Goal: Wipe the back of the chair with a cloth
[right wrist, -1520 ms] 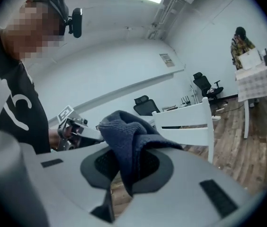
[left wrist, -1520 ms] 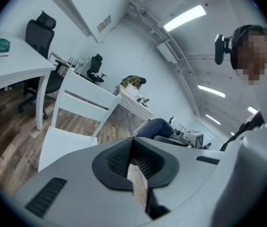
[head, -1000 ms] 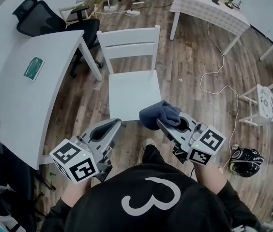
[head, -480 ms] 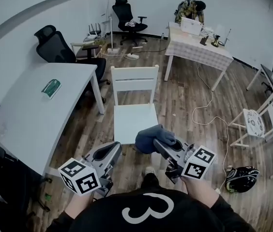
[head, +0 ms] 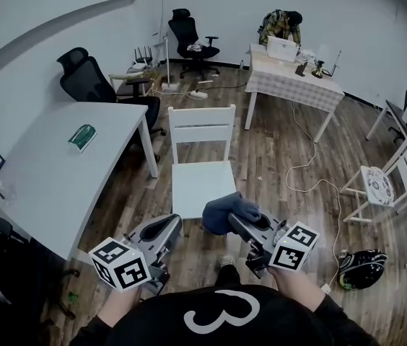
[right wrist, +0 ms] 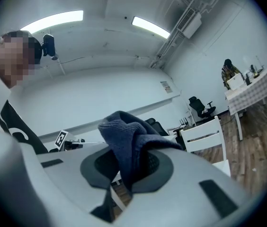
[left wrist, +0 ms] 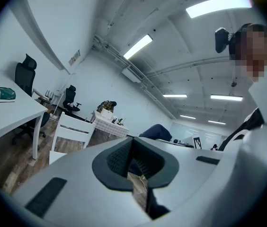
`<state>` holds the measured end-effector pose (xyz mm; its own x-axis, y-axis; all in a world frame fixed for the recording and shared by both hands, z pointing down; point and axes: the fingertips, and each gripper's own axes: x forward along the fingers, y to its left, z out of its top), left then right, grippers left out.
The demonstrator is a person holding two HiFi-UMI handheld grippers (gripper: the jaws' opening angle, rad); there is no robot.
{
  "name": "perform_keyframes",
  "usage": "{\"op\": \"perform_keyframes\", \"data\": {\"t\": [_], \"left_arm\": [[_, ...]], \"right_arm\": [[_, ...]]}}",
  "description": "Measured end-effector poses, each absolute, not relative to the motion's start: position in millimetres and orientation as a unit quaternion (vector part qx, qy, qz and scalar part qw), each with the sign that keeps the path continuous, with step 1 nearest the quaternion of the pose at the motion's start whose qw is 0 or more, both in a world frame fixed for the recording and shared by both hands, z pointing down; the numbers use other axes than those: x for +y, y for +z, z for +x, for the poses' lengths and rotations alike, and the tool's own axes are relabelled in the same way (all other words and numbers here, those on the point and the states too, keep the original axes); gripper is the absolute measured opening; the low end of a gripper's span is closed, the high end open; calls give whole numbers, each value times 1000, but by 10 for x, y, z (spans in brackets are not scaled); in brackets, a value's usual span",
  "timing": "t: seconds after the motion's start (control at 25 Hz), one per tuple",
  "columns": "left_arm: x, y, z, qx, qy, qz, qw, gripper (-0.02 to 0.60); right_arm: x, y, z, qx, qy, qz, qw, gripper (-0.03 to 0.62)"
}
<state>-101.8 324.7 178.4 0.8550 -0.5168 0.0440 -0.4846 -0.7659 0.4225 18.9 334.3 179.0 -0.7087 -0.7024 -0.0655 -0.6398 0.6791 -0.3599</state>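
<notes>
The white wooden chair (head: 202, 125) stands on the wood floor ahead of me, its slatted back on the far side and its seat (head: 202, 186) toward me. My right gripper (head: 238, 220) is shut on a dark blue cloth (head: 226, 211), held low just short of the seat's front edge. In the right gripper view the cloth (right wrist: 129, 138) bunches up out of the jaws, with the chair (right wrist: 204, 131) beyond. My left gripper (head: 172, 225) hangs to the left of the cloth, shut and holding nothing. The left gripper view shows the chair (left wrist: 72, 129) and the cloth (left wrist: 155, 131).
A white table (head: 52, 164) runs along the left, with a black office chair (head: 88, 85) behind it. A checked table (head: 294, 78) with a person (head: 279, 26) stands at the back. A cable (head: 312, 171) trails over the floor. A black helmet (head: 359, 269) and a small white chair (head: 384, 186) are at the right.
The head view has tilted up and shows more of the room. The chair now appears farther from both grippers. The cloth stays held in the right gripper.
</notes>
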Motion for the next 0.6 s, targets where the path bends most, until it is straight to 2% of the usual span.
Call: {"op": "perform_keyframes", "data": {"t": [0.6], "left_arm": [[3312, 1889, -1174, -284, -35, 932, 223, 14]], "right_arm": [[3404, 1935, 141, 908, -165, -370, 104, 50]]}}
